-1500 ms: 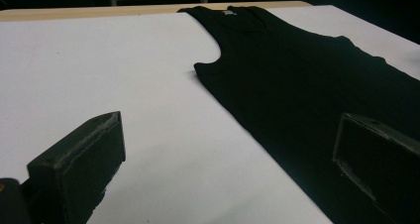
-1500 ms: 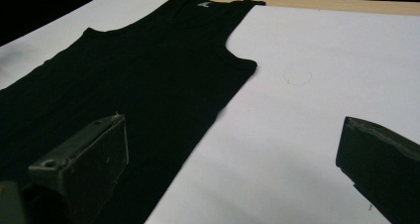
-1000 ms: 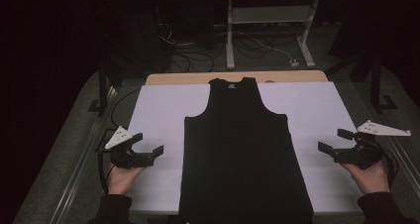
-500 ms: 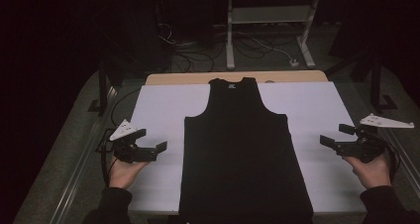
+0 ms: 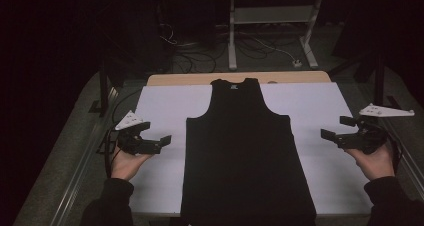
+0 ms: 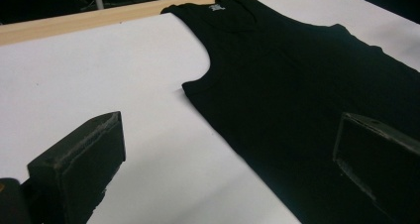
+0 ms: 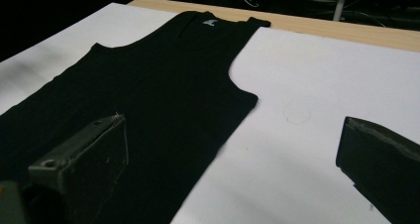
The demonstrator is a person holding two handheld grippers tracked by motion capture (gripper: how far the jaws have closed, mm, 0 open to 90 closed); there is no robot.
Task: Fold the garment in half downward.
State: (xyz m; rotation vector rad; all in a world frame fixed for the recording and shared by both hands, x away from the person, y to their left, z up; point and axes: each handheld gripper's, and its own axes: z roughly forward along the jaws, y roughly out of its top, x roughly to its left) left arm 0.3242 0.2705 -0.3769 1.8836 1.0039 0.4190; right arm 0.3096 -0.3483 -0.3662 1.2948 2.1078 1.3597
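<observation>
A black tank top (image 5: pixel 245 151) lies flat, neck away from me, on a white sheet (image 5: pixel 160 106) that covers the table. Held in a hand left of the top's side hem, my left gripper (image 5: pixel 157 132) is open with nothing in it. To the right of the top, over the sheet, my right gripper (image 5: pixel 336 127) is open too. In the left gripper view the tank top (image 6: pixel 297 85) lies ahead of the left gripper (image 6: pixel 230 135), armhole and neck label in sight. The right gripper (image 7: pixel 233 130) faces the tank top (image 7: pixel 163 85) from the other side.
A wooden table edge (image 5: pixel 240 78) runs along the far side of the sheet. Behind it stand a metal frame (image 5: pixel 272 21) and floor cables (image 5: pixel 260 46). Dark posts rise at the table's left (image 5: pixel 104 86) and right (image 5: pixel 380 76).
Both hands have lifted and carried their grippers forward. The left gripper has come closer to the tank top's side. Both stay open.
</observation>
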